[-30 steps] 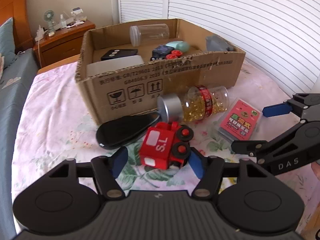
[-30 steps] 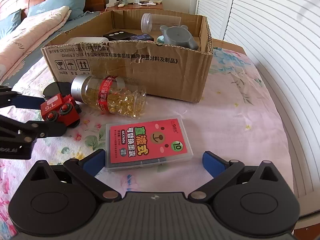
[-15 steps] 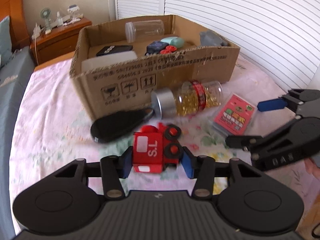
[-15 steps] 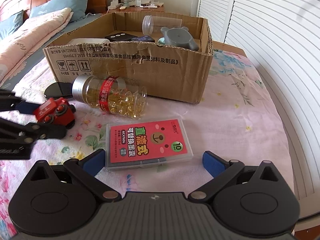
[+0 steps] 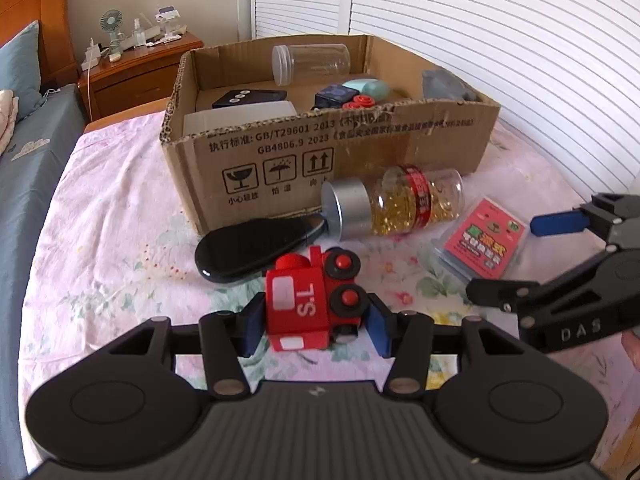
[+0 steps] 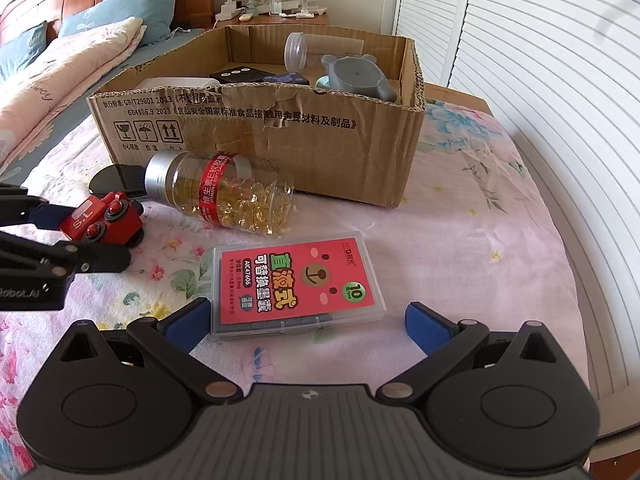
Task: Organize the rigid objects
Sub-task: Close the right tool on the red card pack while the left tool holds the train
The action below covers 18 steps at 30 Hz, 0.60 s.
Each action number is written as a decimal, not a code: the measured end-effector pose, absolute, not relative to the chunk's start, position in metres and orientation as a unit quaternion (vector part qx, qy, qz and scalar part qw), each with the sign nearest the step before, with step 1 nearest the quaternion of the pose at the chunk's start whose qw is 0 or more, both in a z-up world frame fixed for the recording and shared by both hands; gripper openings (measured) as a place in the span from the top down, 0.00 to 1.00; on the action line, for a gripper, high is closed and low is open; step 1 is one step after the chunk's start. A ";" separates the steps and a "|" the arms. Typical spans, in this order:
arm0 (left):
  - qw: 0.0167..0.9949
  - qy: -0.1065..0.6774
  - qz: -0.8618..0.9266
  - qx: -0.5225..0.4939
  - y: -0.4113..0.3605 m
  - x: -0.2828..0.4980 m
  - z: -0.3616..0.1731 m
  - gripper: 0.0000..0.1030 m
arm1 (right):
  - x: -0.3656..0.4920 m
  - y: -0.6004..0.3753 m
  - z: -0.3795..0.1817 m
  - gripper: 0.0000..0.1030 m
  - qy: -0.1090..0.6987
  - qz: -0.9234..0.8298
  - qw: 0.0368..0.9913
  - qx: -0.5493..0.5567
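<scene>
Left tongs [image 5: 316, 326] angled down, gripping red toy train [image 5: 312, 304]

Left gripper [image 5: 314, 322] jaws closed from wide apart onto the red wooden toy train [image 5: 316, 300]; train now tipped, its front raised off the floral bedsheet [image 5: 112, 240].

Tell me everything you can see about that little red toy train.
The red toy train is a small, hard-looking locomotive with black wheels, red hubs, white panels and the letters "S.L" on one face. It sits tilted between the blue pads of the left gripper, which is shut on it. It is just above the flowered sheet, near a black oval object. Its underside is hidden.
</scene>
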<state>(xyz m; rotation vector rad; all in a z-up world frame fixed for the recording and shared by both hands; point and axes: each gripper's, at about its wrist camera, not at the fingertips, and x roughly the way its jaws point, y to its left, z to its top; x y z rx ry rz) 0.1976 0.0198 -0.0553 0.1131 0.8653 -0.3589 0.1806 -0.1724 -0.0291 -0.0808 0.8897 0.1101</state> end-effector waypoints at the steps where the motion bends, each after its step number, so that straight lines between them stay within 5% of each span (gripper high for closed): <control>1: 0.891 0.416 -0.171 0.051 0.020 0.199 -0.055 0.50 | 0.181 -0.172 -0.029 0.00 0.430 0.053 0.901 -0.039; 18: 0.894 0.419 -0.153 0.044 0.017 0.200 -0.055 0.51 | 0.200 -0.170 -0.028 0.00 0.424 0.099 0.898 -0.060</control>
